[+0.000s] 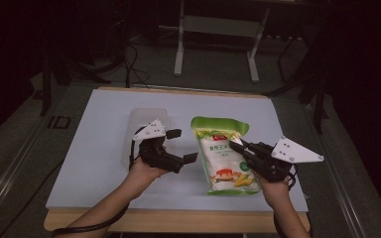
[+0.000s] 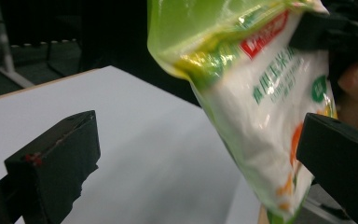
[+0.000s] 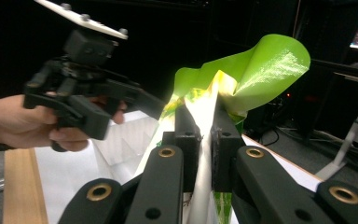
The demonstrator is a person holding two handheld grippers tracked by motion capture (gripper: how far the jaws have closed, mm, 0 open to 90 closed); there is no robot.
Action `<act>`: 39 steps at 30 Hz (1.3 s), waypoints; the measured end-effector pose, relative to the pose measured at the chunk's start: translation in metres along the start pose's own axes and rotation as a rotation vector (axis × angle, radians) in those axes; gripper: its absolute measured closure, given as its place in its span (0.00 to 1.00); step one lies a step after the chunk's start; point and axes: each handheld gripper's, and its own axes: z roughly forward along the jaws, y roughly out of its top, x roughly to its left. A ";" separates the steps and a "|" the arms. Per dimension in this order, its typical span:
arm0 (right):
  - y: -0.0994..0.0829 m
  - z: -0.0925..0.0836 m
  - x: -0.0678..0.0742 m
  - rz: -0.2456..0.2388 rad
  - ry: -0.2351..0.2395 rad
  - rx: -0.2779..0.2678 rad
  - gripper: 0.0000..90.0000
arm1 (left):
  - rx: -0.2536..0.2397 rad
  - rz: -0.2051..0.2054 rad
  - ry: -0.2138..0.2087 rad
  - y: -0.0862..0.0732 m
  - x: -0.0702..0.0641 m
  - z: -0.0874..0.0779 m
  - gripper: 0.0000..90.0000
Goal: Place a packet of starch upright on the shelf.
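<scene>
**Right gripper pinching food bag; left gripper standing open beside it**

The right gripper (image 1: 238,147) is coming in from 4 o'clock of the high view, and its fingers (image 3: 186,140) are clamping tight on the edge of the green-and-white food bag (image 1: 225,156). In the right gripper view the two fingers are pressing the bag's film (image 3: 242,74) flat between them, with the green top flaring up and over toward 1 o'clock.

The bag is sitting at the centre of the high view, slightly toward 4 o'clock, over the white worktop (image 1: 99,163). In the left gripper view it is hanging clear of the worktop surface (image 2: 144,140), tilted, green end uppermost.

The left gripper (image 1: 184,146) is sitting just toward 9 o'clock of the bag. Its fingers (image 2: 56,163) are standing wide apart and gripping nothing; the bag is lying beyond the 3 o'clock finger, and whether that finger is touching it cannot be told.

A clear plastic container (image 1: 146,119) is standing on the worktop at 11 o'clock of the left gripper, partly behind its grey plate. A metal stand (image 1: 218,29) is sitting on the floor beyond the worktop's far edge, at 12 o'clock.
</scene>
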 end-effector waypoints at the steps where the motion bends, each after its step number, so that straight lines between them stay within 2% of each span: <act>1: 0.000 0.000 0.001 -0.003 0.001 -0.003 0.94 | 0.002 0.003 -0.006 0.001 0.000 0.003 0.00; 6: 0.002 0.000 0.003 -0.009 0.014 -0.015 0.94 | 0.011 0.003 -0.038 0.004 -0.001 0.015 0.00; 7: 0.002 0.000 0.004 -0.010 0.016 -0.017 0.94 | 0.016 0.007 -0.047 0.003 -0.001 0.018 0.01; 8: 0.002 0.000 0.005 -0.013 0.022 -0.023 0.94 | 0.017 0.010 -0.044 0.003 -0.001 0.019 0.07; 11: 0.002 0.001 0.006 -0.015 0.031 -0.028 0.94 | 0.013 -0.007 -0.084 0.003 0.000 0.025 0.09; 12: 0.002 0.002 0.007 -0.018 0.032 -0.029 0.94 | 0.010 -0.018 -0.109 0.004 0.001 0.026 0.10; 16: 0.001 0.005 0.009 -0.026 0.041 -0.026 0.94 | 0.003 -0.043 -0.150 0.004 -0.001 0.030 0.16; 20: 0.001 0.006 0.011 -0.026 0.052 -0.039 0.94 | 0.020 -0.047 -0.208 0.003 -0.002 0.034 0.19; 21: 0.001 0.007 0.012 -0.031 0.057 -0.040 0.94 | 0.020 -0.045 -0.232 0.003 -0.003 0.035 0.24; 24: 0.002 0.009 0.014 -0.053 0.057 -0.037 0.94 | 0.022 -0.025 -0.259 0.004 -0.005 0.035 0.37; 27: 0.001 0.011 0.017 -0.065 0.057 -0.034 0.94 | 0.024 -0.022 -0.255 0.004 -0.003 0.034 0.44; 32: -0.005 0.012 0.013 -0.056 0.047 -0.038 0.94 | 0.014 -0.033 -0.257 0.005 -0.003 0.030 0.69; 35: -0.009 0.013 0.010 -0.050 0.048 -0.043 0.94 | 0.015 -0.003 -0.253 0.006 -0.006 0.029 0.78; 39: -0.014 0.014 0.006 -0.035 0.054 -0.048 0.94 | 0.021 0.043 -0.237 0.007 -0.009 0.027 0.83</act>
